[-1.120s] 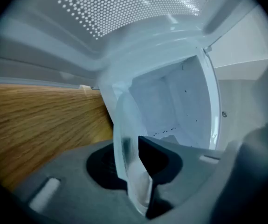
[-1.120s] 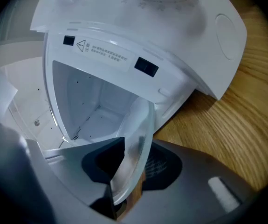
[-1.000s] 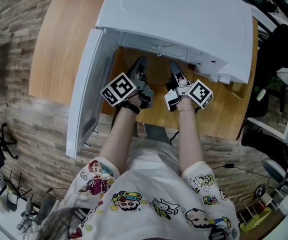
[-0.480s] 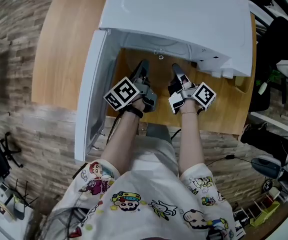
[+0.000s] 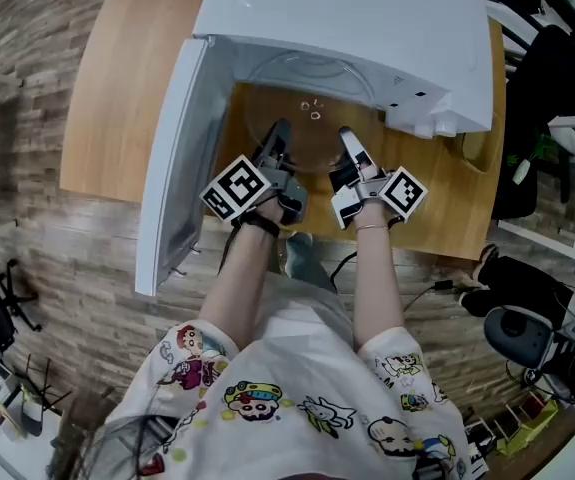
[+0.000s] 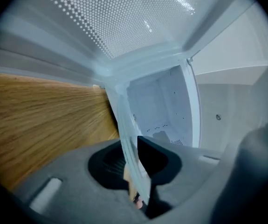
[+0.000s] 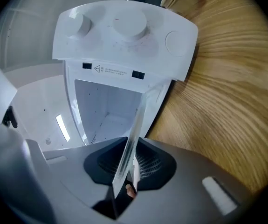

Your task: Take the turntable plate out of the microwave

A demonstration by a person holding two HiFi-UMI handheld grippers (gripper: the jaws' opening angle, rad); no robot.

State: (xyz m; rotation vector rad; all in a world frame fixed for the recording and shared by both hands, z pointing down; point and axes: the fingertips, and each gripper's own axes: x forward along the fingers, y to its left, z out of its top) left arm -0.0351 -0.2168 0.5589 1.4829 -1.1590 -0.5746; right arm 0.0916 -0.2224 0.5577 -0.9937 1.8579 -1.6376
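The clear glass turntable plate [image 5: 312, 118] sticks halfway out of the white microwave [image 5: 367, 28], over the wooden table. My left gripper [image 5: 278, 134] is shut on the plate's near left rim, and my right gripper [image 5: 347, 140] is shut on its near right rim. In the left gripper view the glass edge [image 6: 130, 148] runs between the dark pads. The right gripper view likewise shows the plate's rim [image 7: 130, 148] pinched edge-on between the jaws, with the microwave's control panel [image 7: 124, 36] beyond.
The microwave door [image 5: 172, 158] hangs open to the left, close beside my left arm. The wooden table [image 5: 127, 78] ends just in front of the microwave, with a brick-pattern floor [image 5: 47, 258] below. An office chair [image 5: 537, 338] stands at the lower right.
Both grippers have drawn back toward me with the plate. The plate now shows well outside the microwave opening, where before only its near edge was visible.
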